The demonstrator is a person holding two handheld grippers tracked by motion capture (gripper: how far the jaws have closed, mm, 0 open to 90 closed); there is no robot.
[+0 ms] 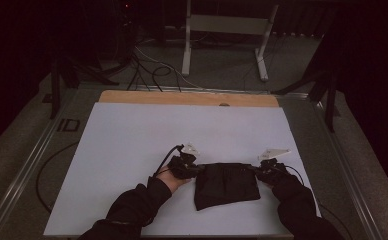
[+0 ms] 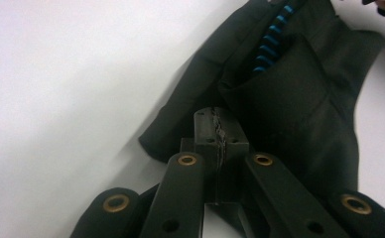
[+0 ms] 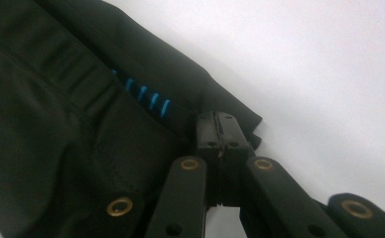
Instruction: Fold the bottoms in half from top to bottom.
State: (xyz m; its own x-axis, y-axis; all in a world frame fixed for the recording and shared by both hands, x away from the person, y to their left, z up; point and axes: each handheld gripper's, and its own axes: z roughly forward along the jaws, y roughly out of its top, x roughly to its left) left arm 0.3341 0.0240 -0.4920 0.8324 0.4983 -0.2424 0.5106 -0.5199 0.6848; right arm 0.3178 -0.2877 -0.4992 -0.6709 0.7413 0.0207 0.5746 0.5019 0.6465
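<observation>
A black folded garment (image 1: 227, 185) lies on the white sheet (image 1: 132, 145) near the front edge of the table. My left gripper (image 1: 198, 169) is at its upper left corner and my right gripper (image 1: 258, 170) at its upper right corner. In the left gripper view the jaws (image 2: 215, 116) stand together with the garment's (image 2: 299, 114) edge pinched at their tips. The right gripper (image 3: 219, 121) is likewise shut on the cloth (image 3: 56, 124) near a corner. A row of blue stitches (image 2: 272, 42) (image 3: 146, 96) runs along the waistband. Dark sleeves cover both forearms.
A strip of bare wood (image 1: 182, 98) shows at the table's far edge. Beyond it stands a white frame (image 1: 227, 25), with cables (image 1: 152, 70) on the floor. Metal rails (image 1: 27, 165) run along both sides of the table. The room around is dark.
</observation>
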